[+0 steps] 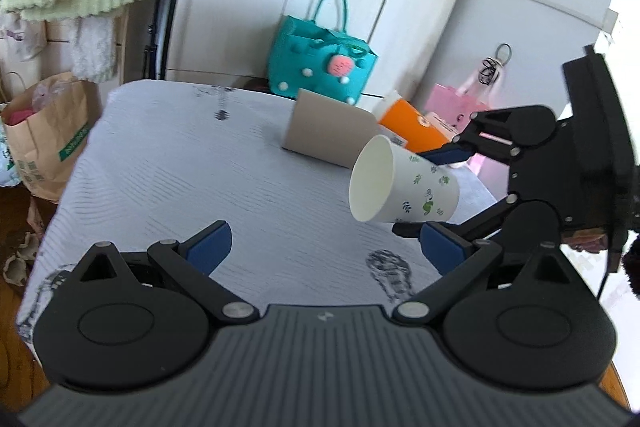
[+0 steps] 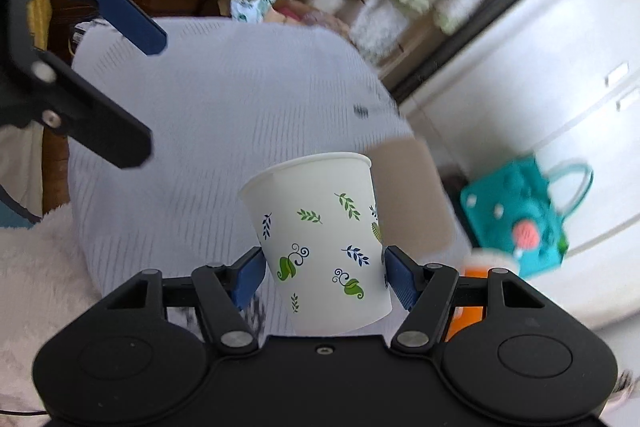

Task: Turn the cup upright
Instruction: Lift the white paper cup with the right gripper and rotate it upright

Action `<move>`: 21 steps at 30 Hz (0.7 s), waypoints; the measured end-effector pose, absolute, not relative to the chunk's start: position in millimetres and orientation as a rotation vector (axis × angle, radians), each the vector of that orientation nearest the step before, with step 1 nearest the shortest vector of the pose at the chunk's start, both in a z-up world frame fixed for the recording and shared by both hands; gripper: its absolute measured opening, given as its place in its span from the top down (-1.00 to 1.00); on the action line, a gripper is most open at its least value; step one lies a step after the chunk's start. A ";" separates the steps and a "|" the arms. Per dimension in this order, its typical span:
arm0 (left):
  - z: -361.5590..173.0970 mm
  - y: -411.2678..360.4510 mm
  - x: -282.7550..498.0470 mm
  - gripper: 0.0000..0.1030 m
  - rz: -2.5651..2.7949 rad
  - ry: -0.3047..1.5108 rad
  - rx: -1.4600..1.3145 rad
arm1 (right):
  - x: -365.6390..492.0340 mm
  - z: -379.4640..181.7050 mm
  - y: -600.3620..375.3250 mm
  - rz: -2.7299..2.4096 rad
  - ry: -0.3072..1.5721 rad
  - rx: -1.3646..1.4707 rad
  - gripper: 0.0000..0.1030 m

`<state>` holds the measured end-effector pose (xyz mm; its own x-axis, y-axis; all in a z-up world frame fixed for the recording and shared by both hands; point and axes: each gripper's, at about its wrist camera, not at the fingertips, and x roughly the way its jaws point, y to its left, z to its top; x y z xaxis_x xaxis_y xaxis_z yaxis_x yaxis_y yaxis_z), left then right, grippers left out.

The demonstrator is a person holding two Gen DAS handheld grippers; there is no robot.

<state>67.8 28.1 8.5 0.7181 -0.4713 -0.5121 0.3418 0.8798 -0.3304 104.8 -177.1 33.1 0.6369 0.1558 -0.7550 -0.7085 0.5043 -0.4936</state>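
A white paper cup (image 2: pixel 324 239) with green and blue leaf prints is held between the blue pads of my right gripper (image 2: pixel 325 277), near its base. In the left wrist view the cup (image 1: pixel 404 183) hangs in the air above the table, lying sideways with its open mouth facing left, and the right gripper (image 1: pixel 442 193) grips it from the right. My left gripper (image 1: pixel 324 247) is open and empty, low over the table, to the left of the cup. It also shows in the right wrist view (image 2: pixel 140 95) at the upper left.
The table (image 1: pixel 180 167) has a pale striped cloth. A tan cardboard box (image 1: pixel 324 131) and an orange package (image 1: pixel 416 131) sit at its far right. A teal bag (image 1: pixel 316 63) stands behind by white cabinets. A brown paper bag (image 1: pixel 44 135) stands at the left.
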 end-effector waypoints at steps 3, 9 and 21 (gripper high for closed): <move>8.6 18.2 66.5 -0.98 -0.467 0.627 -0.215 | 110.6 28.6 -190.7 0.545 0.759 -0.815 -0.36; 2.3 1.1 71.0 -0.98 -0.482 0.663 -0.225 | 125.8 20.9 -211.5 0.466 0.847 -0.628 -0.37; -9.6 -15.2 89.3 -0.98 -0.499 0.744 -0.292 | 136.5 3.5 -234.6 0.464 0.905 -0.508 -0.38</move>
<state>89.3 -15.2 -9.6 0.6275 -0.5292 -0.5712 0.3272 0.8449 -0.4233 136.5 -234.6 3.5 0.5361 0.1638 -0.8281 -0.5763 0.7878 -0.2173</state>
